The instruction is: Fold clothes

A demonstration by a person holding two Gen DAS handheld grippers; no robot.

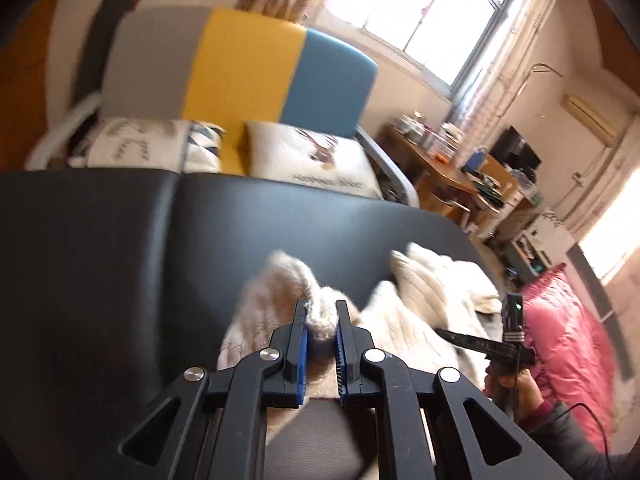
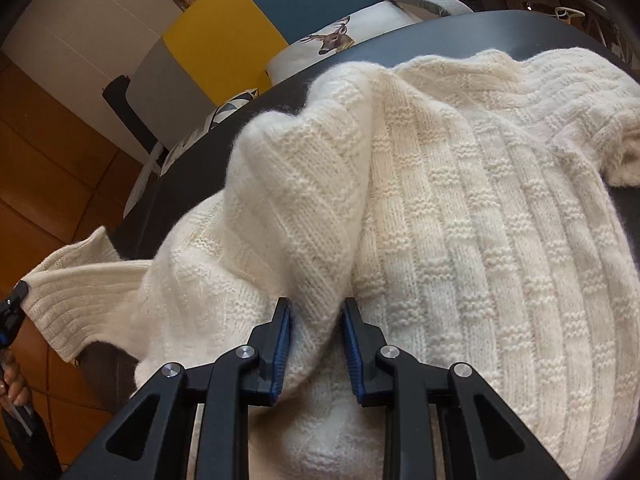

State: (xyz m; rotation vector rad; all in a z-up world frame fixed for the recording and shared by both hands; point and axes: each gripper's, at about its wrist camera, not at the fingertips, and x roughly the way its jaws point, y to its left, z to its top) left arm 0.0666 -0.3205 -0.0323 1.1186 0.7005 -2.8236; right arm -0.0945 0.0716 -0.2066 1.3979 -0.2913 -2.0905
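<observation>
A cream knitted sweater lies spread over a dark table, most of it on the right half of the surface; one ribbed sleeve trails off the near-left edge of the table, as the right wrist view shows.

The left gripper has its jaws drawn narrow on a bunched fold of the sweater's knit, the wool bulging up between the blue pads; the fabric around it is blurred in the left wrist view.

The right gripper stands with its jaws a little wider, a raised ridge of the sweater pinched between them and touching both blue pads; the ridge runs away from the jaws toward the far left of the garment.

In the left wrist view the right gripper shows again at the near right, held in a person's hand with a grey sleeve behind it.

Beyond the far edge of the table stands a sofa with grey, yellow and blue back panels, and a deer-print cushion leaning on it; a pink quilted garment lies at the right, just beside the table; a cluttered wooden desk sits under the window at the far right.
</observation>
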